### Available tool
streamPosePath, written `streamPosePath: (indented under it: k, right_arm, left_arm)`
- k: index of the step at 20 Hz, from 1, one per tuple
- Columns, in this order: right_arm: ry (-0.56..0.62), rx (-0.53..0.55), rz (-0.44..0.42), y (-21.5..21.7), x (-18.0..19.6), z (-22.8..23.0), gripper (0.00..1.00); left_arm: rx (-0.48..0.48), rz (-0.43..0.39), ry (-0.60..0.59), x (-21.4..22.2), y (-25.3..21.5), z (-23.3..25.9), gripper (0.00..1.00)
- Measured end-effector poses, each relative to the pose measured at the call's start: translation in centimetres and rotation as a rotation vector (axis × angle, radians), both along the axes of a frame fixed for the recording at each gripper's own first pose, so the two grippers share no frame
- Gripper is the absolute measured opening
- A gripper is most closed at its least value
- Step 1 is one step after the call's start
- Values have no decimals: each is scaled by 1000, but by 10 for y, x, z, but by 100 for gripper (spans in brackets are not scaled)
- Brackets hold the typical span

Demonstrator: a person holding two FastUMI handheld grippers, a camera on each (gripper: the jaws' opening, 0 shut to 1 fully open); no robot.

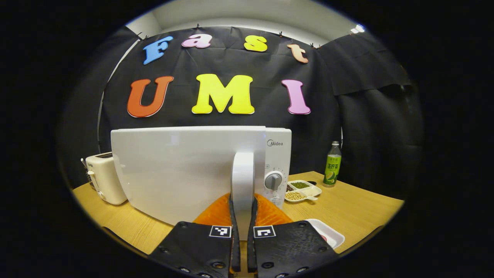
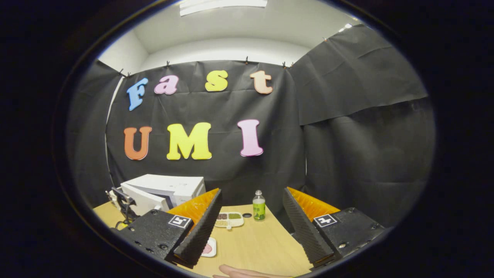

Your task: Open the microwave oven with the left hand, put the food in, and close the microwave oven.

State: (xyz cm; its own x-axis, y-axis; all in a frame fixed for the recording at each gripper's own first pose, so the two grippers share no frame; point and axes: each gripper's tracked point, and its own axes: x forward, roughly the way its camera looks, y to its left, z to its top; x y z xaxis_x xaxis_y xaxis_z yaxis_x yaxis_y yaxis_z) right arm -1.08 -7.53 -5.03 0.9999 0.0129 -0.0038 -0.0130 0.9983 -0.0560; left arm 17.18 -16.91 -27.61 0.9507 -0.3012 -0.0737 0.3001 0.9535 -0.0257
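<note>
Wooden table [image 1: 359,208], microwave [image 1: 185,170], toaster [image 1: 103,175], bottle [image 1: 332,164] (green label), compartment dish [image 1: 303,190]

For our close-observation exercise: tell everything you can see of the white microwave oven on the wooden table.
The white microwave oven is a glossy boxy appliance standing upright on the wooden table. Its door has swung partly open on the left side. The left gripper is shut on the door's white vertical handle. Right of the door is a control panel with a grey round dial. A cream toaster stands to its left.
</note>
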Motion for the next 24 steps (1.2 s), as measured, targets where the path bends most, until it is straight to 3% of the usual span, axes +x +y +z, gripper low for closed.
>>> streamPosePath:
  k: [1, 2, 6, 7, 9, 10, 13, 14, 15, 16, 17, 18, 19, 20, 21, 22, 23, 24]
  right_arm:
    - [6, -2, 0, 3, -2, -2, 100]
    - [11, -4, 1, 6, -5, -4, 91]
    - [27, -14, 30, 26, -18, -9, 91]
    - [31, -18, 36, 30, -20, -10, 91]
    - [40, -24, 47, 39, -26, -14, 91]
    - [48, -25, 55, 44, -28, -16, 100]
    - [55, -30, 84, 60, -36, -22, 100]
    - [56, -34, 88, 62, -36, -24, 100]
    - [70, -32, 98, 66, -37, -29, 100]
    - [95, -26, 117, 72, -38, -37, 91]
    - [123, -20, 137, 78, -39, -45, 100]
    - [144, -20, 153, 81, -40, -52, 100]
    - [159, -26, 156, 81, -38, -58, 100]
    - [169, -39, 152, 80, -35, -63, 100]
    - [179, -56, 147, 80, -32, -67, 100]
    - [192, -76, 144, 79, -29, -73, 91]
    - [209, -91, 143, 79, -25, -80, 91]
    - [231, -102, 147, 79, -21, -86, 92]
  left_arm:
    - [-11, -13, 8, -10, 6, -1, 7]
    - [-22, -23, 16, -21, 13, -1, 7]
    - [14, -2, 3, -56, 44, 1, 6]
    - [30, 5, -3, -65, 51, 0, 25]
    - [64, 21, -7, -81, 69, -3, 22]
    - [73, 26, -2, -90, 80, -7, 23]
    - [54, 89, 18, -113, 123, -12, 27]
    - [44, 122, 18, -121, 140, -11, 34]
    - [36, 176, 29, -126, 162, -12, 69]
    - [7, 177, 56, -126, 167, -19, 83]
    - [-3, 205, 82, -138, 184, -20, 97]
    - [-1, 227, 87, -147, 198, -19, 96]
    - [6, 250, 83, -156, 208, -17, 87]
    - [9, 258, 74, -165, 215, -12, 95]
    - [18, 288, 67, -174, 224, -8, 95]
    - [29, 302, 67, -182, 232, -4, 82]
    - [29, 309, 71, -190, 237, -1, 95]
    - [25, 313, 84, -199, 242, 3, 95]
